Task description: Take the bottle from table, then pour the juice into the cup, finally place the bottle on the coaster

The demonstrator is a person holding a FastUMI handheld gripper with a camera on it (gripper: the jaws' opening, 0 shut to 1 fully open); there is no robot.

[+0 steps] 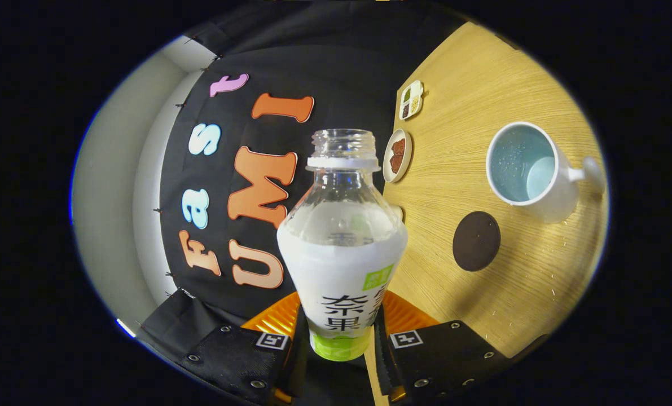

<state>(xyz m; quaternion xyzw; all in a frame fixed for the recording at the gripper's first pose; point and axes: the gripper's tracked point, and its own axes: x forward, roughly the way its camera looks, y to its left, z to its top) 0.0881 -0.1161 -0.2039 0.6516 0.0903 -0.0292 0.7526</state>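
A clear plastic bottle [342, 248] stands clamped between the two fingers of the gripper [340, 337], which press on its lower body from either side. The bottle has no cap; its threaded neck and white collar ring point away from the camera. A white label with a green band at the bottom wraps most of the body, and the clear shoulder above the label shows a pale liquid inside (the exact level is hard to judge).

The whole scene appears rolled sideways, so the wooden table [482, 84] rises as a slanted surface on the bottle's right, while the booth's black cloth wall lies behind and to its left.

On the table, a round dark coaster [476, 241] lies flat just to the right of the bottle's shoulder. Beyond the coaster, apart from it, stands a white cup [530, 169] with a pale blue inside and a handle on its far side; whether it holds liquid cannot be told.

Farther off, near the table's edge by the wall, sit a small round dish [397, 155] with brown pieces and a small rectangular tray [411, 100] with divided fillings.
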